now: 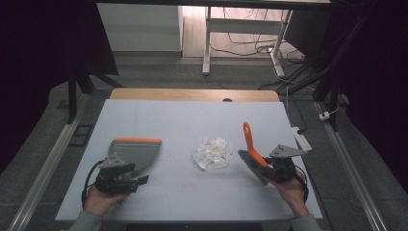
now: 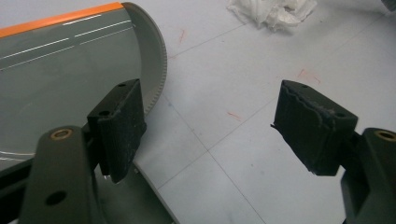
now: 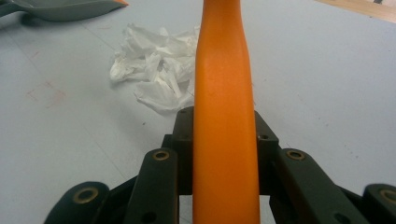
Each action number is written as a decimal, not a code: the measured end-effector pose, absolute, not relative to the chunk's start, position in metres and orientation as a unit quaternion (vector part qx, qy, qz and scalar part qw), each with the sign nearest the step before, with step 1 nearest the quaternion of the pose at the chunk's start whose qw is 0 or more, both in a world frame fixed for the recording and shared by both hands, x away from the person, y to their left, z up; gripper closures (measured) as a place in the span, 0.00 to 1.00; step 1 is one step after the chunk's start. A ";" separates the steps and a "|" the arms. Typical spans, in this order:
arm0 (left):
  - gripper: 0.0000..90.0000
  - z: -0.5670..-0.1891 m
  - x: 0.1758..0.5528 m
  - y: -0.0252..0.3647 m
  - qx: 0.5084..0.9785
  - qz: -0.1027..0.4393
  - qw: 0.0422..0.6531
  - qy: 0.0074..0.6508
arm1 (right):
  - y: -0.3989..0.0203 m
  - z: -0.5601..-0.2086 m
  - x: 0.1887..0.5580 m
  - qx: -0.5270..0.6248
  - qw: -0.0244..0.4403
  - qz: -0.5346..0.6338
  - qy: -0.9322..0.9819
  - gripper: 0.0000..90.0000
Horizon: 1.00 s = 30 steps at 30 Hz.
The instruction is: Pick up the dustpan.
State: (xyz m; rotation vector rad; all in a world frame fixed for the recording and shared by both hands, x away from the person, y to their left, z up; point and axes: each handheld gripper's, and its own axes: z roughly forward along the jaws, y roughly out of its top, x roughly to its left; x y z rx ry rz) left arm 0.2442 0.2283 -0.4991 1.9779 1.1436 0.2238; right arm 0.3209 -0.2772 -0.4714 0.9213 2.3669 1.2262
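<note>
- The left gripper (image 1: 139, 181), jaws released and gripping nothing, sits at the grey dustpan (image 1: 136, 152); its housing hides the pan's near end.
- Crumpled white paper (image 1: 211, 153) lies mid-table between the tools.
- The right gripper (image 1: 267, 165) clamps the brush's orange handle (image 3: 225, 140); the bristles (image 1: 251, 165) are hard to make out.

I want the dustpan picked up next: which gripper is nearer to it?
Left. The left gripper sits at the dustpan's near edge, jaws open, while the right gripper holds the orange-handled brush beyond the paper scraps.
</note>
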 end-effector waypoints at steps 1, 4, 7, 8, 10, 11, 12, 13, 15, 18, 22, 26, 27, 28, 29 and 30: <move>0.28 -0.499 0.244 0.228 0.786 0.088 0.410 0.454 | -0.277 -0.471 0.321 0.323 0.161 0.429 0.828 0.78; 0.28 -0.499 0.245 0.228 0.786 0.086 0.410 0.455 | -0.277 -0.470 0.320 0.322 0.163 0.425 0.830 0.78; 0.28 -0.500 0.245 0.228 0.787 0.087 0.408 0.454 | -0.277 -0.469 0.320 0.324 0.165 0.420 0.831 0.78; 0.28 -0.500 0.245 0.228 0.787 0.087 0.408 0.454 | -0.277 -0.469 0.319 0.324 0.165 0.420 0.832 0.78; 0.28 -0.499 0.245 0.229 0.787 0.086 0.408 0.455 | -0.277 -0.469 0.319 0.324 0.163 0.420 0.832 0.78; 0.28 -0.499 0.245 0.229 0.787 0.086 0.408 0.455 | -0.276 -0.468 0.319 0.324 0.163 0.420 0.832 0.78; 0.28 -0.499 0.245 0.229 0.786 0.086 0.408 0.456 | -0.276 -0.468 0.319 0.324 0.163 0.420 0.832 0.78; 0.28 -0.499 0.245 0.229 0.786 0.086 0.408 0.456 | -0.276 -0.468 0.318 0.325 0.163 0.420 0.832 0.78; 0.28 -0.499 0.245 0.229 0.786 0.086 0.408 0.456 | -0.276 -0.468 0.318 0.325 0.164 0.420 0.831 0.78; 0.28 -0.499 0.245 0.228 0.787 0.086 0.407 0.456 | -0.277 -0.467 0.318 0.325 0.165 0.423 0.830 0.78; 0.28 -0.499 0.246 0.228 0.787 0.085 0.406 0.457 | -0.277 -0.466 0.318 0.326 0.166 0.425 0.828 0.78; 0.28 -0.499 0.246 0.227 0.788 0.085 0.406 0.456 | -0.277 -0.466 0.317 0.327 0.166 0.427 0.827 0.78; 0.28 -0.499 0.246 0.227 0.788 0.084 0.406 0.455 | -0.277 -0.466 0.317 0.327 0.167 0.427 0.826 0.78; 0.28 -0.499 0.246 0.227 0.788 0.084 0.405 0.455 | -0.277 -0.465 0.317 0.327 0.167 0.427 0.826 0.78; 0.28 -0.499 0.246 0.226 0.788 0.084 0.406 0.455 | -0.277 -0.465 0.317 0.327 0.167 0.427 0.826 0.78; 0.28 -0.498 0.246 0.226 0.788 0.084 0.405 0.455 | -0.277 -0.465 0.317 0.327 0.167 0.427 0.826 0.78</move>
